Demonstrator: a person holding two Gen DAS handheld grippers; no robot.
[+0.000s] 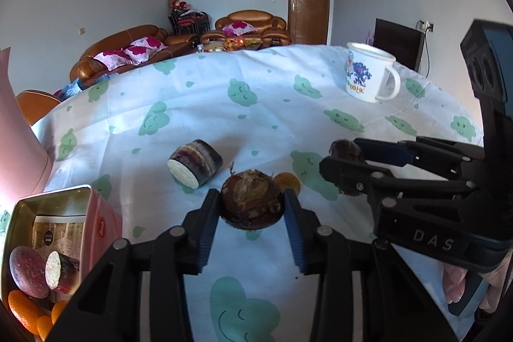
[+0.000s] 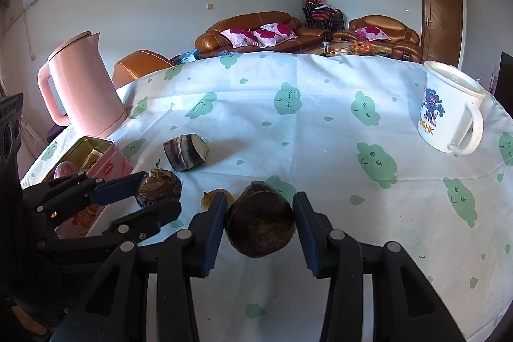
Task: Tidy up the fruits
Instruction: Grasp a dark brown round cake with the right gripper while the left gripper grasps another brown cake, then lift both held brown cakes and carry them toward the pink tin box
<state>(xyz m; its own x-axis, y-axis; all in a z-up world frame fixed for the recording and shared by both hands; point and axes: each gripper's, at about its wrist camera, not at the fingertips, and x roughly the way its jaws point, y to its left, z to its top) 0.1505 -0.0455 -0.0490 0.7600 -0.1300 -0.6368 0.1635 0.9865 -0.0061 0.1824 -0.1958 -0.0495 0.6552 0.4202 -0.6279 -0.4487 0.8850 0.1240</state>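
The kettle (image 1: pixel 19 130) is cut off by the left wrist view's edge. The tin (image 2: pixel 96 162) is partly hidden by the left gripper (image 2: pixel 160 197). The small orange fruit (image 2: pixel 210 197) is half covered.

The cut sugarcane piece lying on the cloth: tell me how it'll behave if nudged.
The sugarcane piece lies on its curved side, so it probably rolls if pushed sideways. It looks stiff and dense, unlikely to flex. Its dark rind seems smooth, possibly slippery.

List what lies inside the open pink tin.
Inside the pink tin: a round purple fruit, a cut cane piece and oranges. The left gripper hides the rest.
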